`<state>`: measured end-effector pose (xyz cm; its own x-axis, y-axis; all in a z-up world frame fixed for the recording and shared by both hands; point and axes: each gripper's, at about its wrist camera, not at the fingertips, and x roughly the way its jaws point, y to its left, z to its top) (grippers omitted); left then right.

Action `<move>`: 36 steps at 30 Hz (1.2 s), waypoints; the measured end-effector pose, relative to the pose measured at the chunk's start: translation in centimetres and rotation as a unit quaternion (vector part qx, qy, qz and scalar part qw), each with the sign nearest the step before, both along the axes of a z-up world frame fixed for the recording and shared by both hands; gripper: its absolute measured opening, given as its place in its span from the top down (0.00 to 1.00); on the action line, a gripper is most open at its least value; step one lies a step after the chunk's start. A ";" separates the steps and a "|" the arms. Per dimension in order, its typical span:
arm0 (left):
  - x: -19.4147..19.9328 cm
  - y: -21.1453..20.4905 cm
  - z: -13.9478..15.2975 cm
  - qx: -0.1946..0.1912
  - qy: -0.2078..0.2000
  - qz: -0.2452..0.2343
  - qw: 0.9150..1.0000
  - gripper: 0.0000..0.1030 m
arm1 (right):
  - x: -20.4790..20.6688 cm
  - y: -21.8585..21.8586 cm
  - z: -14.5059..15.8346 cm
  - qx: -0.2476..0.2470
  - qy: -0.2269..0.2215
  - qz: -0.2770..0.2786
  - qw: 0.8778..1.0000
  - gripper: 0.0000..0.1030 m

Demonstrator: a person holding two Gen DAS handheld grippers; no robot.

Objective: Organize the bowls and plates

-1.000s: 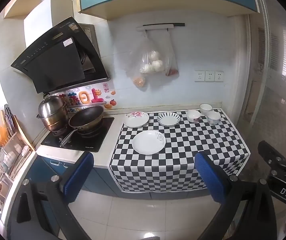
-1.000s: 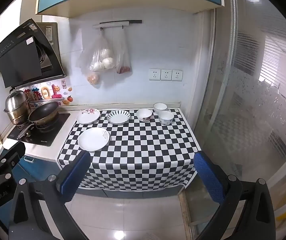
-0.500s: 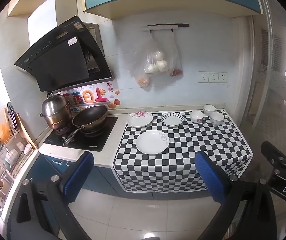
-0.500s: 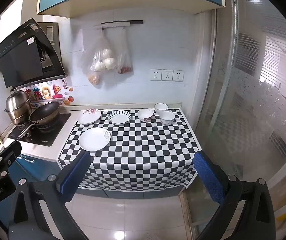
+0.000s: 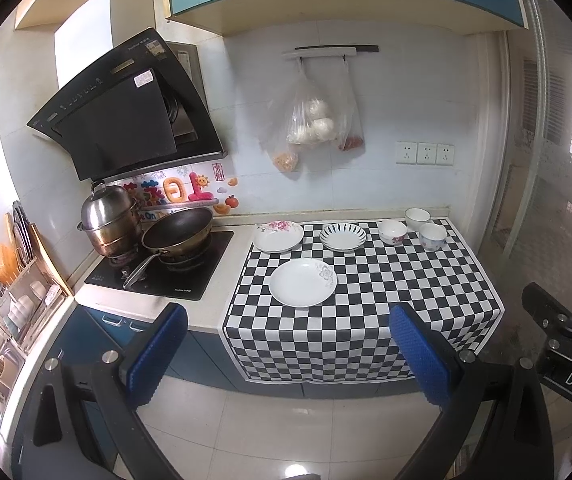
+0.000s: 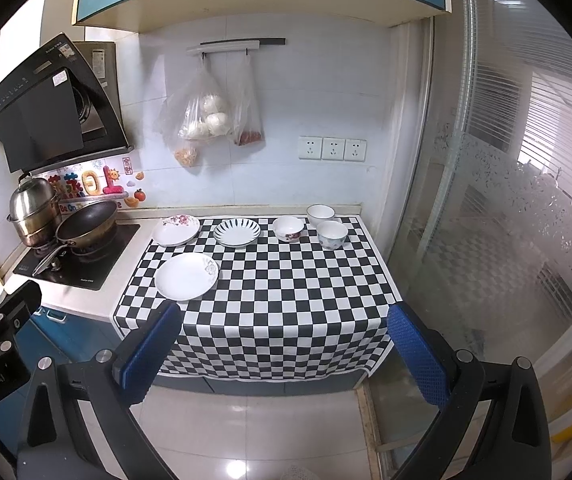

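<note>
Black left gripper and right gripper, blue textured pads, silver screws, white lettering

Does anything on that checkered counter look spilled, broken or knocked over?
Nothing stands out. Three plates, the nearest plain white plate among them, lie flat, and three bowls near the wall, like the floral bowl, stand upright and look intact on the checkered cloth.

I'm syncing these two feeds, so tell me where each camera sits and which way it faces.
Left wrist: on the left gripper, facing the checkered counter and stove; its blue fingers and the right gripper's body show.
Right wrist: on the right gripper, facing the counter and glass door; its fingers show.
Shared: white plate, bowls.
</note>
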<state>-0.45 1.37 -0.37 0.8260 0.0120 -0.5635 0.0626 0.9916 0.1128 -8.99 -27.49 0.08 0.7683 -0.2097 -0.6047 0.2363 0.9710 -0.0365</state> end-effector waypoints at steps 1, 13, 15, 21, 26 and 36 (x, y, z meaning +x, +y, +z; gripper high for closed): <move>0.1 0.0 0.0 0.000 0.001 0.000 1.000 0.00 | 0.1 0.0 0.0 -0.001 0.001 0.000 1.000 0.00; 0.3 0.2 -0.2 0.002 0.005 -0.002 1.000 0.00 | 0.6 -0.2 -0.4 0.003 0.007 0.000 1.000 0.00; 0.3 0.2 -0.3 0.004 0.005 -0.003 1.000 0.00 | 0.8 -0.3 -0.6 0.002 0.007 -0.003 1.000 0.00; 0.9 -0.4 -0.2 0.004 0.009 -0.005 1.000 0.00 | 1.0 -0.7 -0.7 0.002 0.012 -0.009 1.000 0.00; 0.9 -0.6 -0.1 0.005 0.008 -0.010 1.000 0.00 | 0.8 -0.8 -0.6 0.002 0.008 -0.014 1.000 0.00; 1.1 -1.0 0.0 0.005 0.010 -0.010 1.000 0.00 | 0.9 -0.8 -0.6 0.001 0.008 -0.012 1.000 0.00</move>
<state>0.63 0.37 -0.39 0.8150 0.0018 -0.5794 0.0841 0.9890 0.1215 -8.09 -28.32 -0.53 0.7528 -0.2272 -0.6178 0.2591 0.9650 -0.0392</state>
